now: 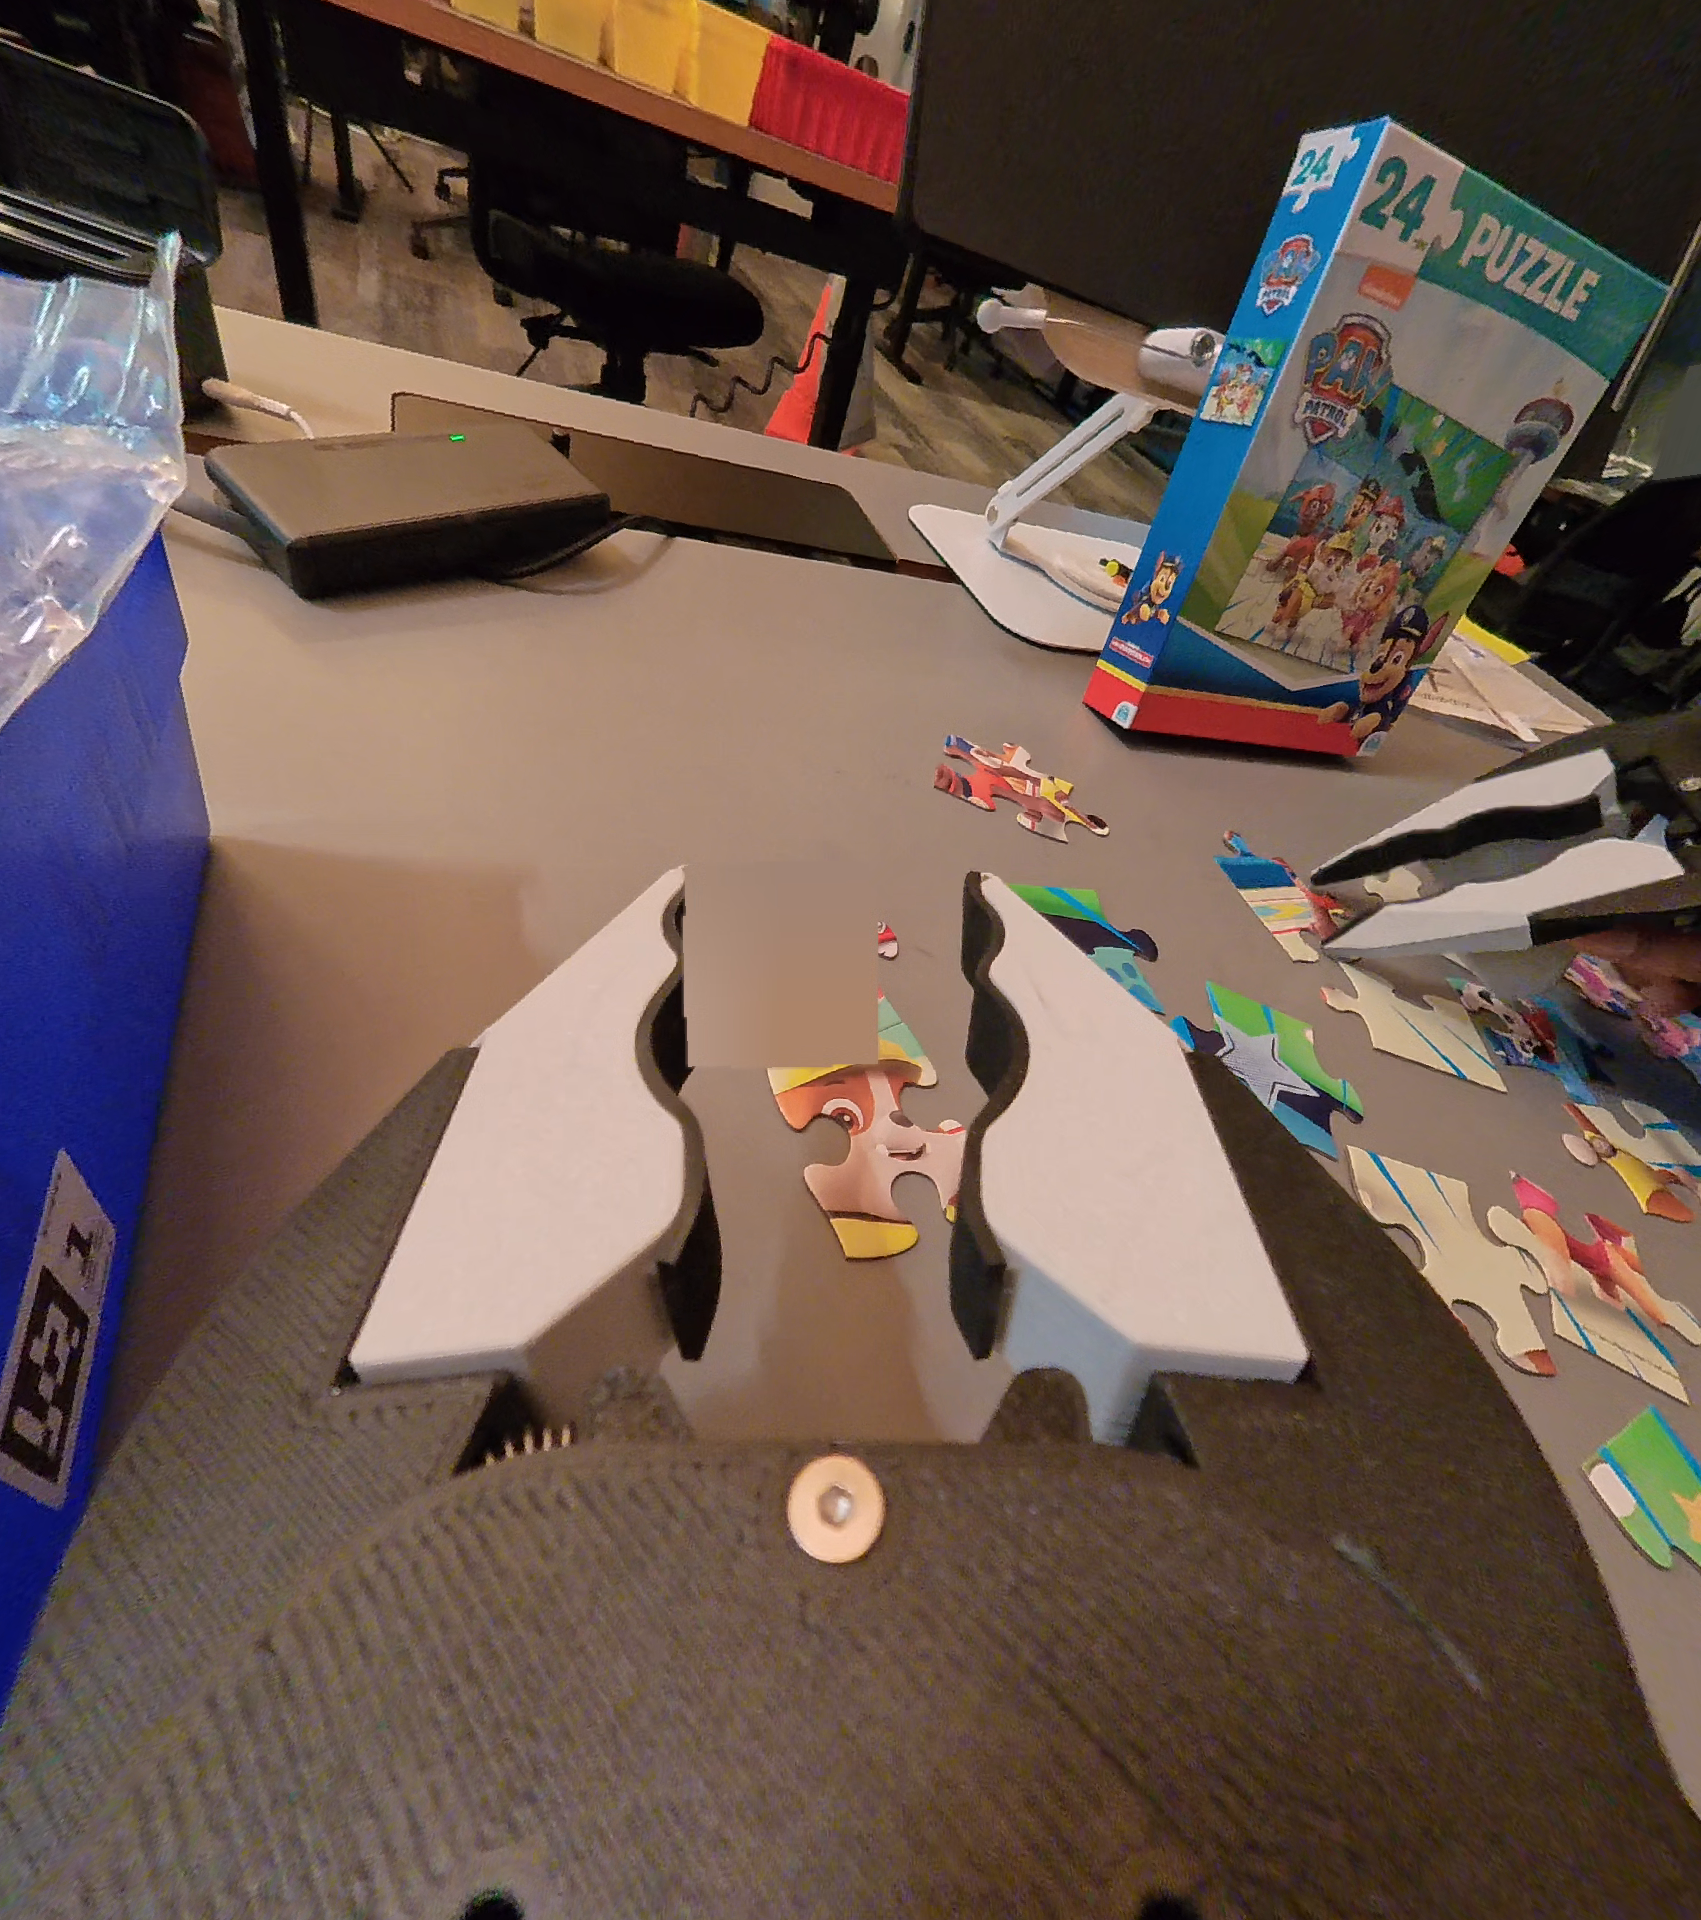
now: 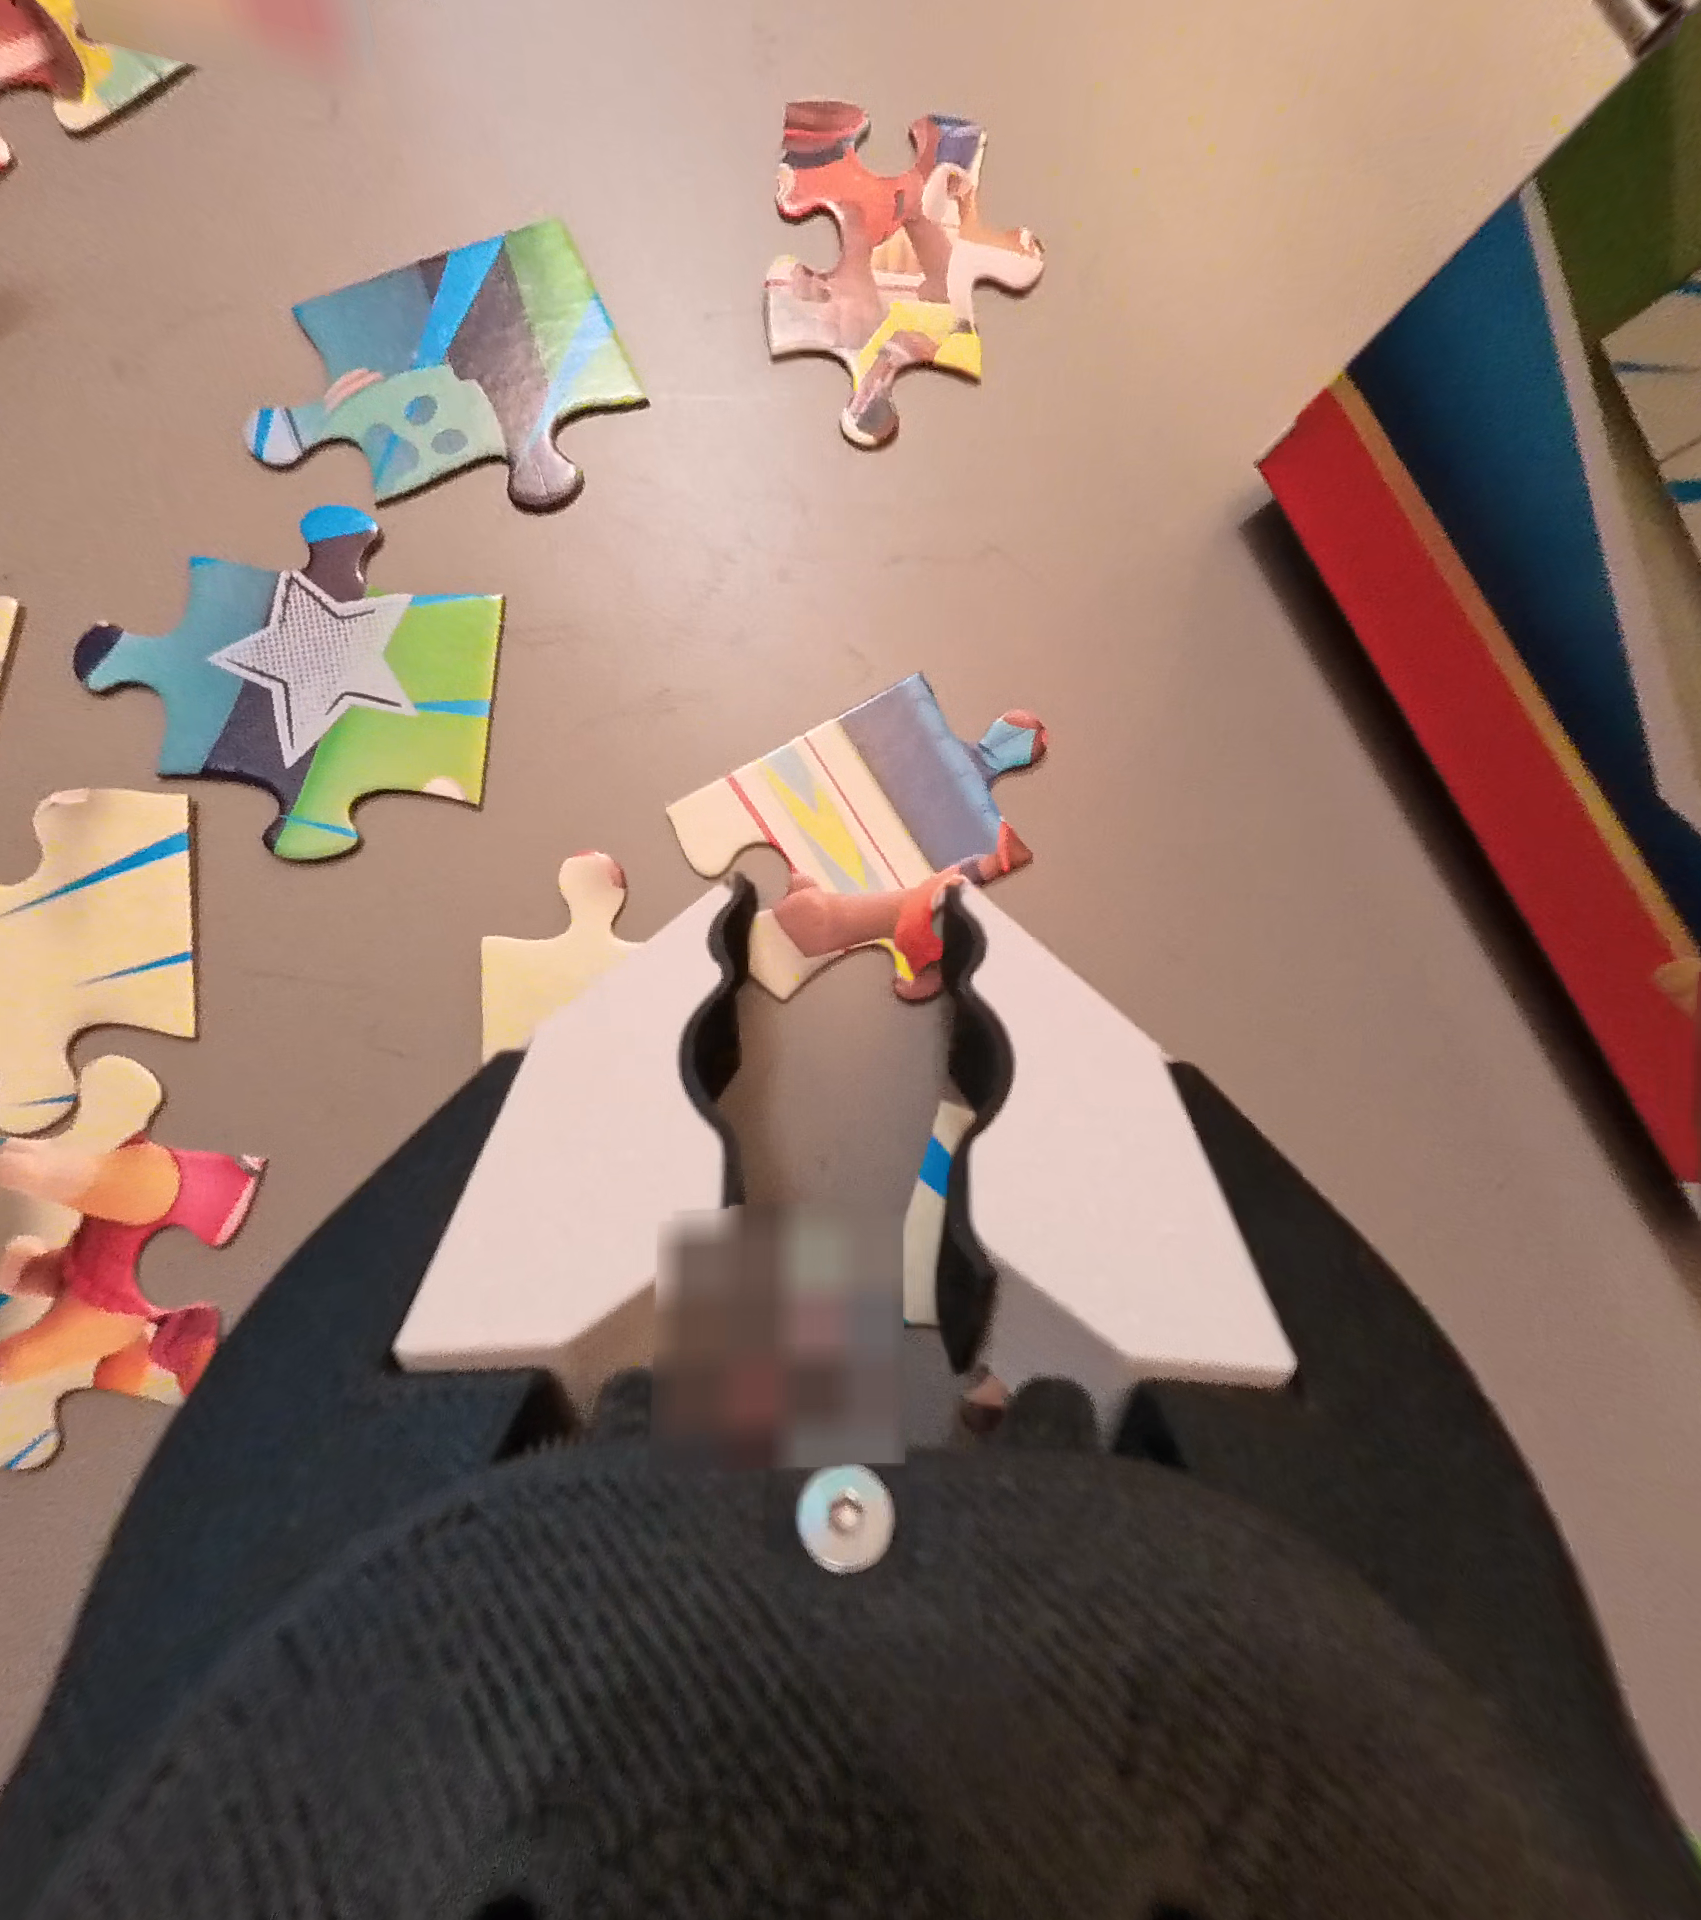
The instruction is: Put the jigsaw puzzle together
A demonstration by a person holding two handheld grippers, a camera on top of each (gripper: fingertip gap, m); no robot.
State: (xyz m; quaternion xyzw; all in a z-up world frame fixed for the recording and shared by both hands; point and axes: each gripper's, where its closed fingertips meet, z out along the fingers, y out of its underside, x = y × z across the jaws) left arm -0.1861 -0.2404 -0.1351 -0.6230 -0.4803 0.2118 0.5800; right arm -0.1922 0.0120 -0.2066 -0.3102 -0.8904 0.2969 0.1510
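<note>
My left gripper (image 1: 825, 894) is open and hovers over the grey table (image 1: 513, 748). A puzzle piece with a cartoon pup (image 1: 877, 1132) lies flat under the gap between its fingers, and the pads do not touch it. A blurred patch hides the space at its fingertips. My right gripper (image 2: 846, 904) is closed on the near edge of a cream, blue and red puzzle piece (image 2: 867, 800), with a pad against each side. It also shows in the left wrist view (image 1: 1329, 914) at the right, on the same piece (image 1: 1272, 894).
Several loose puzzle pieces lie around, among them a star piece (image 2: 306, 686) and a red-orange piece (image 2: 887, 260). The puzzle box (image 1: 1365, 447) stands at the far right. A blue bin (image 1: 25, 987) holding a plastic bag (image 1: 4, 468) is at the left. A black device (image 1: 399, 509) and a white stand (image 1: 1033, 520) sit behind. Tip to tip, the grippers are about 25 centimetres apart. To reach the black device (image 1: 399, 509) in a straight line is about 25 centimetres for my left fingers, about 40 centimetres for my right.
</note>
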